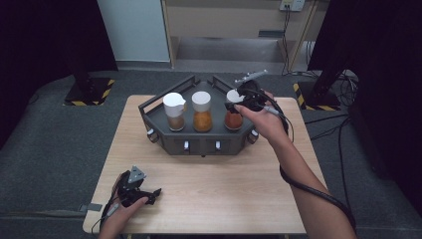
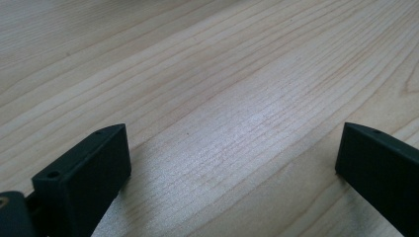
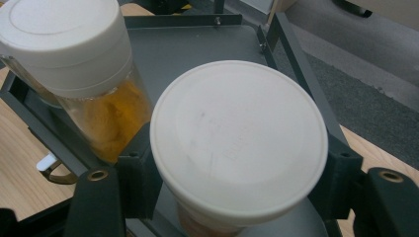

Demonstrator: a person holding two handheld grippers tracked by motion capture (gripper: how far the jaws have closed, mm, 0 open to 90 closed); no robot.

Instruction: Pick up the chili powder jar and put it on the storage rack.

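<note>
Right now the right claw pinches the neck of the reddish jar, just under its white lid, at the right of the dark tray in the middle of the frame. My judgement: lift straight up and keep the jar upright, since smooth glass and a round plastic cap could slip or knock the orange jar just beside it. The left claw rests spread and empty on the pale, grained wooden worktop, lower left. A third jar stands farther left on the tray.

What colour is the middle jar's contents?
Orange-yellow, under a white lid; the middle jar shows best in the high view.
</note>
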